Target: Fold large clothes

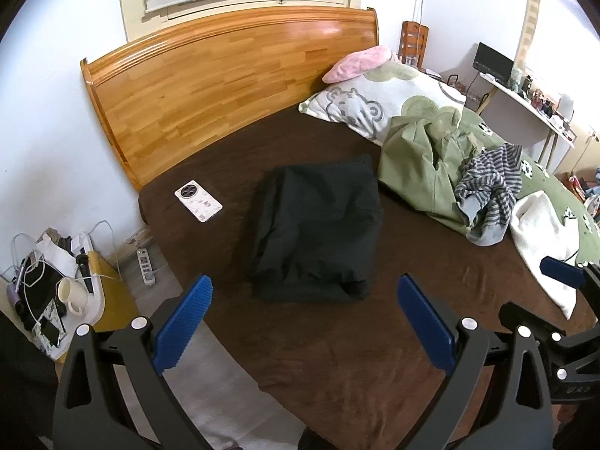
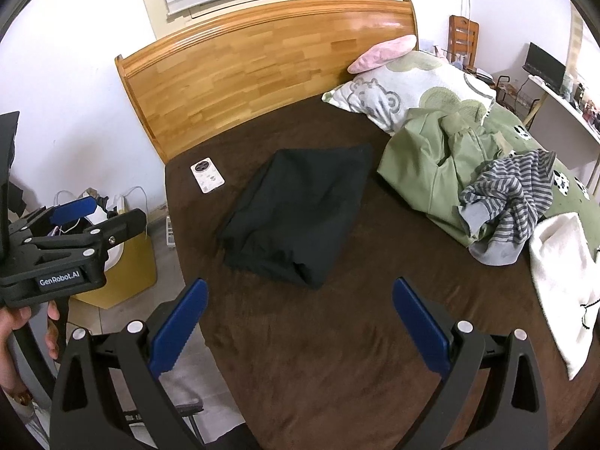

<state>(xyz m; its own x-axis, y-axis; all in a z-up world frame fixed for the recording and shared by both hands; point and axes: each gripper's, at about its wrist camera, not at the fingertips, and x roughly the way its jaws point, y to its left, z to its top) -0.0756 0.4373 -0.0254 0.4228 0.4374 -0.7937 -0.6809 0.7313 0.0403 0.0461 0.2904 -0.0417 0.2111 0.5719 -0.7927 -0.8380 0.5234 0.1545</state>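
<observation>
Judging by the bed [image 1: 337, 356], one down: black garment [image 1: 318, 232] sits folded mid-bed. Green jacket [image 1: 420, 172], striped top [image 1: 491, 183] & white piece [image 1: 543, 236] heaped at right, unfolded. Left gripper [image 1: 303, 322] & right gripper [image 2: 300, 324] both spread, empty.

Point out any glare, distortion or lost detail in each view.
Left wrist view: glare on the headboard, which the fisheye bows; the black garment reads as nearly featureless. Right wrist view: the same headboard glare, dark vignette at the corners, all sharp.

Phone [image 1: 198, 206] on brown bedspread [image 1: 337, 337]; mug [image 1: 71, 294] on bedside stand.
</observation>
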